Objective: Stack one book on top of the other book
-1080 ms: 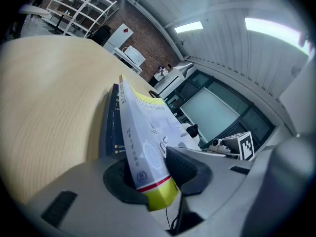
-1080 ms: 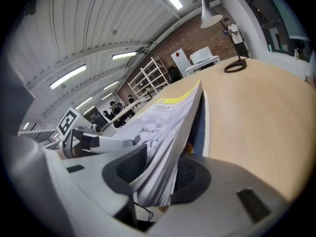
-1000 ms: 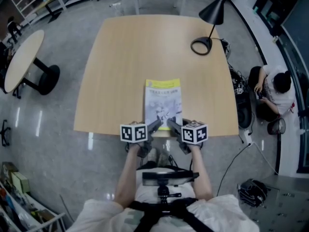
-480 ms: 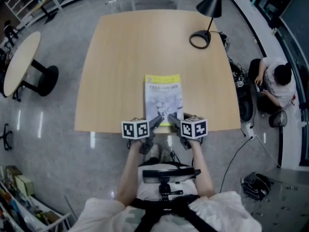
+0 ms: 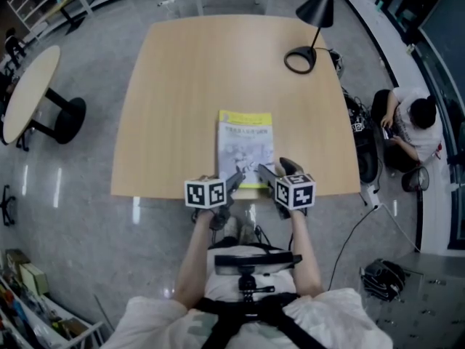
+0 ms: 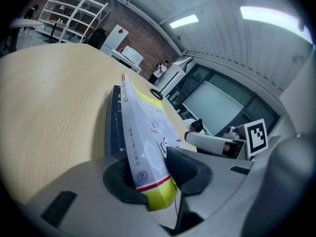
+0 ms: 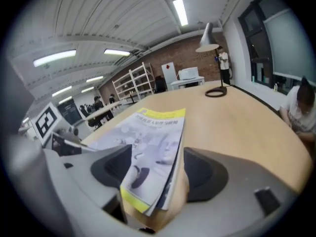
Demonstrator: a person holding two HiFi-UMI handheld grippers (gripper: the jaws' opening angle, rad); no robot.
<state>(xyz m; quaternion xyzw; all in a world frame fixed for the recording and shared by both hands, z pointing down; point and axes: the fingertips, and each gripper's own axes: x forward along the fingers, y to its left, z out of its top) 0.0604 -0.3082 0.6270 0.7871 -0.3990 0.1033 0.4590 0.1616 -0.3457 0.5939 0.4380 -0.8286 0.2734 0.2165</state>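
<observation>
Clamping the near left corner of the yellow-topped book (image 5: pixel 245 147), the left gripper (image 6: pixel 150 174) grips it firmly. The right gripper (image 7: pixel 158 172) has just been opening, its pads now clear of the near right corner between them. The stack lies at the desk's (image 5: pixel 182 86) near edge. A one-sided hold could skew the top book off the blue book (image 6: pixel 114 127), or drag it overboard. Two books, two grippers, one lamp (image 5: pixel 312 20).

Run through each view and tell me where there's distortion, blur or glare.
Head view: fisheye bows the table edges, light streaks on the glossy floor, otherwise sharp. Left gripper view: strong warp, dark corners, ceiling light blown out. Right gripper view: same warp, the top book soft at its near edge.
</observation>
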